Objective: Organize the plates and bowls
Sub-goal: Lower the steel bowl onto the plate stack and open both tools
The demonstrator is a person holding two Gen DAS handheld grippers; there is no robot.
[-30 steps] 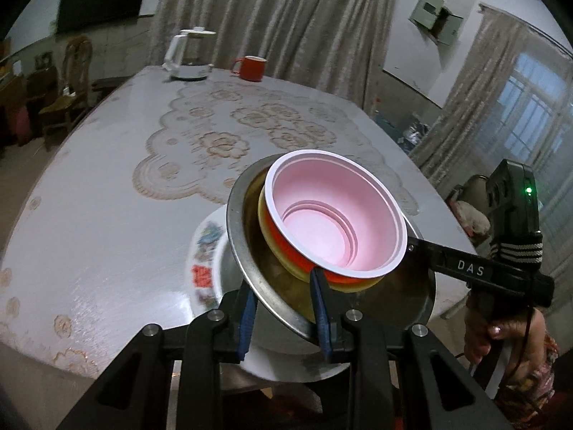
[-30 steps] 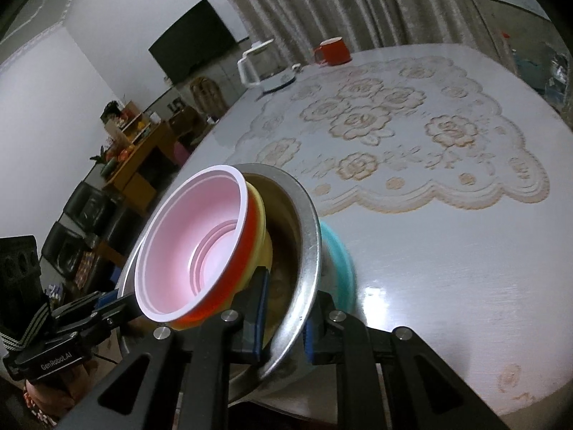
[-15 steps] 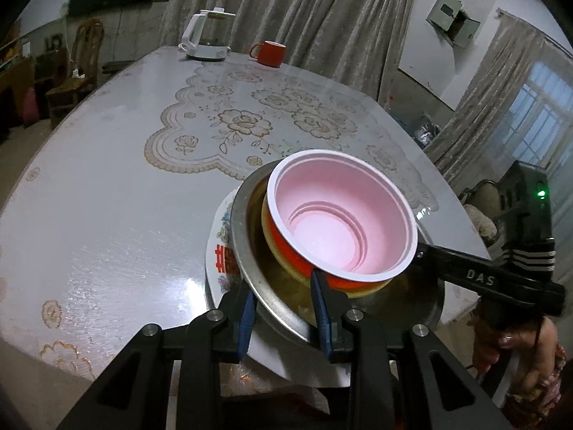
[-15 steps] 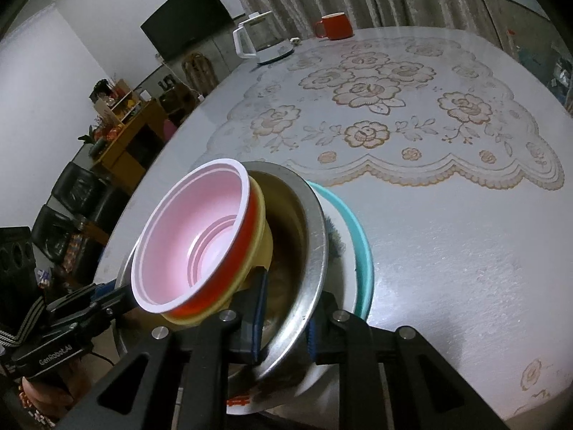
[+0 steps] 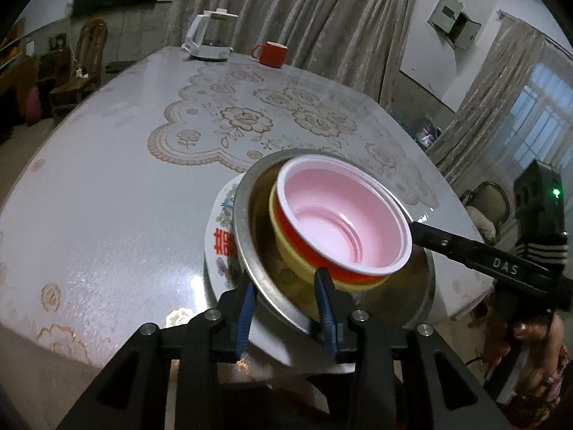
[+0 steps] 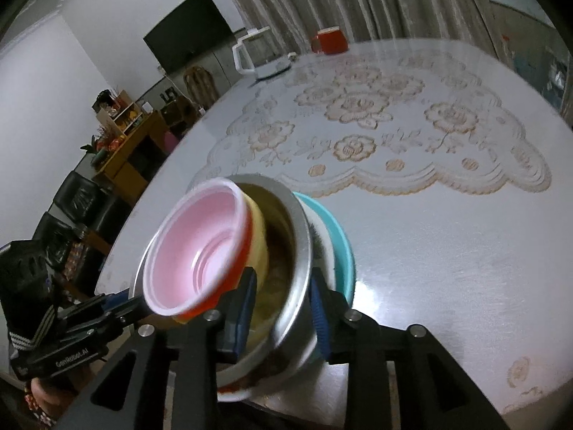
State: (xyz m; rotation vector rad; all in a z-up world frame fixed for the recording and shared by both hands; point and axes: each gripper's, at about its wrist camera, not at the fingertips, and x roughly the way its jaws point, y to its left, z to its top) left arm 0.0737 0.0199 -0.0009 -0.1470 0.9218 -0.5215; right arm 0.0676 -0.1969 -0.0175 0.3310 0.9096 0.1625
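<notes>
A steel bowl (image 5: 247, 229) holds a yellow bowl (image 5: 286, 254) with a red-sided, pink-lined bowl (image 5: 340, 222) nested inside. The stack sits over a white patterned plate (image 5: 220, 240) and a teal plate (image 6: 342, 240). My left gripper (image 5: 286, 304) is shut on the steel bowl's near rim. My right gripper (image 6: 283, 301) is shut on the opposite rim of the steel bowl (image 6: 299, 251); it shows at the right of the left wrist view (image 5: 465, 247). The plates rest at the table's near edge.
The round table (image 5: 118, 193) has a lace-patterned cover. A white kettle (image 5: 209, 39) and a red mug (image 5: 270, 53) stand at its far side. A chair (image 5: 82, 68), a cabinet (image 6: 125, 139) and curtains surround the table.
The bowl stack, held by both grippers, has come down and forward onto the plates near the table edge. Both grippers stay shut on the steel rim.
</notes>
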